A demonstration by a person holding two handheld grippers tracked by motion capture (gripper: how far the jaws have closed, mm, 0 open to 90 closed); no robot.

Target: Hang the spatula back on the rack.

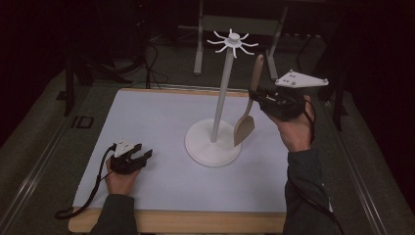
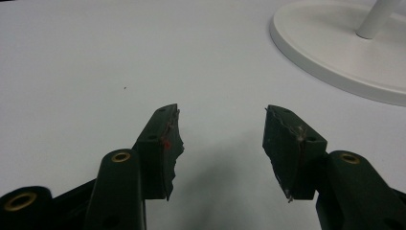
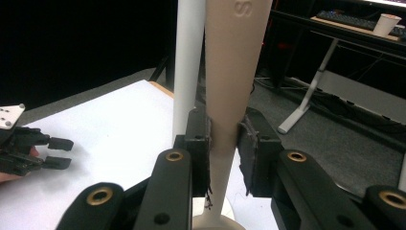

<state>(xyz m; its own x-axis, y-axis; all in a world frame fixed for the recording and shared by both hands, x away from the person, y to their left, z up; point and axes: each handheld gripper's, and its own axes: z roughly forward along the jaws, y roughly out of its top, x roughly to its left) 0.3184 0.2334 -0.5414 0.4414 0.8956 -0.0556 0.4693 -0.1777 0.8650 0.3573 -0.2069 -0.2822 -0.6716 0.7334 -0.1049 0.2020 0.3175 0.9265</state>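
Between the jaws of the right gripper (image 1: 254, 95) stands a beige wooden spatula (image 1: 246, 117), clamped by its handle, which the two pads press from both sides. Its long axis runs nearly upright, blade down over the rim of the white round-based stand (image 1: 212, 142), handle tip up beside the stand's pole. On the white desk (image 1: 161, 117), well apart, rests the left gripper (image 1: 142, 157), its jaws wide open and holding nothing.

Left claw (image 1: 142, 157): I have it resting low on the bench (image 1: 147, 117), left of the stand's base (image 1: 212, 143), jaws apart.
Right claw (image 1: 254, 95): raised right of the stand's pole, jaws clamped on the spatula (image 1: 247, 110).
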